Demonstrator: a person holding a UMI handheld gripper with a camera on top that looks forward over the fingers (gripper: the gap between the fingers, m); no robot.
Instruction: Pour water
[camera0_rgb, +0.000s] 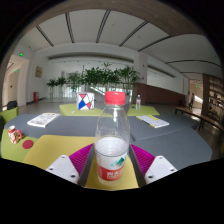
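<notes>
While the bottle's (112, 140) base was hidden below the fingers and its label print too small to read, the gripper (112, 165) pointed level across the grey table (170, 140). Its jaws were spread, with the red-capped clear bottle upright between the magenta pads (82, 157); actual contact could not be made out

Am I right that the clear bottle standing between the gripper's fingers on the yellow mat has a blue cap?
Not quite: the gripper view shows the bottle with a red cap, not a blue one. The rest holds: it is clear, stands on the yellow mat, and sits between the fingers of the gripper.
</notes>
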